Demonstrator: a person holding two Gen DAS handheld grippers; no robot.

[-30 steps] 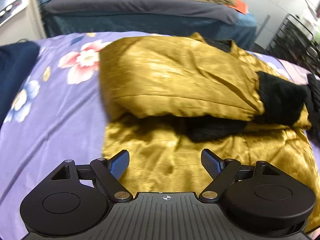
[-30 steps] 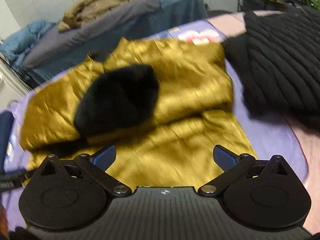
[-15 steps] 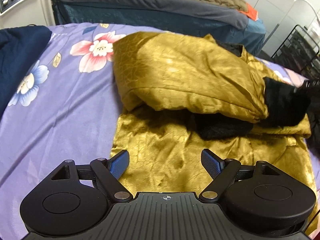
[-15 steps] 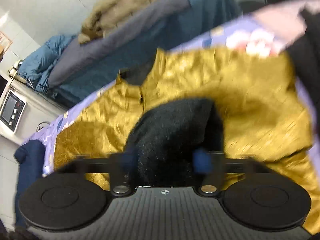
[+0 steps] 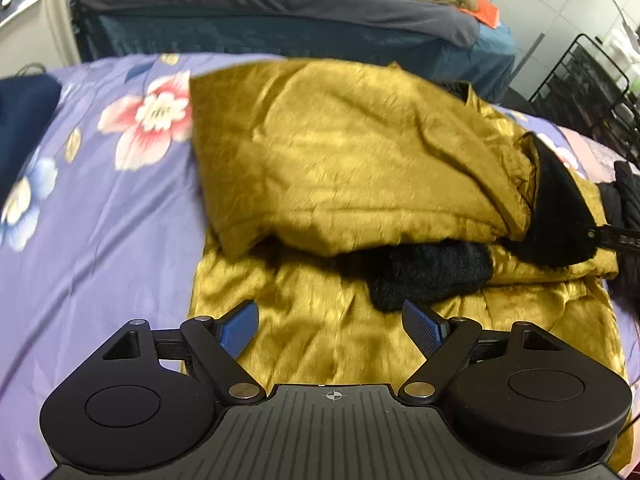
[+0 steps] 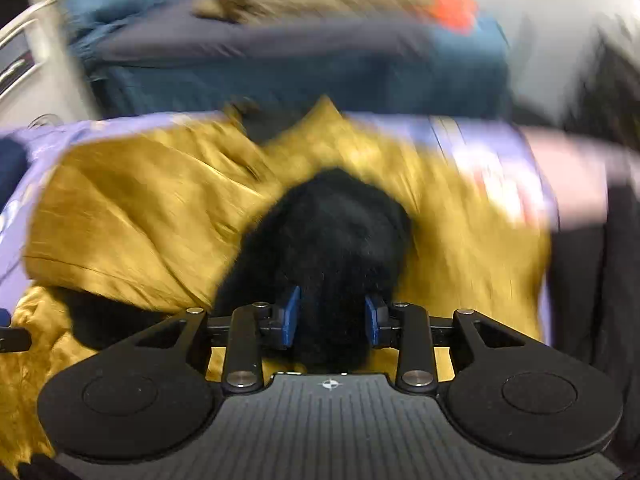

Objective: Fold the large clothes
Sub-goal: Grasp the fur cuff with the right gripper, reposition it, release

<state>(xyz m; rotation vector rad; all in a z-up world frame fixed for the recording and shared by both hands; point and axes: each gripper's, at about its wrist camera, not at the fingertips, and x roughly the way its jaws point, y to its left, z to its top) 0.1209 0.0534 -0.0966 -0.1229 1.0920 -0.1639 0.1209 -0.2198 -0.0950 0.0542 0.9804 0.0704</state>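
A mustard-gold jacket (image 5: 344, 160) with black fleece lining lies partly folded on the purple floral bedspread (image 5: 100, 216). Its upper part is folded over the lower panel (image 5: 320, 320), with a black cuff (image 5: 432, 276) poking out beneath. My left gripper (image 5: 330, 326) is open and empty, hovering over the lower panel's near edge. My right gripper (image 6: 331, 320) is shut on a black fleece-lined part (image 6: 332, 240) of the jacket (image 6: 120, 232); that view is motion-blurred. The same black part (image 5: 560, 216) shows at the far right of the left wrist view.
A dark navy garment (image 5: 20, 120) lies at the left edge of the bed. A black knit garment (image 5: 628, 200) lies at the right. Behind stands another bed (image 5: 280, 12) with olive bedding. A black wire rack (image 5: 592, 92) stands at the back right.
My right gripper moved onto the black fleece part and closed on it. My left gripper stayed open and shifted slightly over the lower panel.
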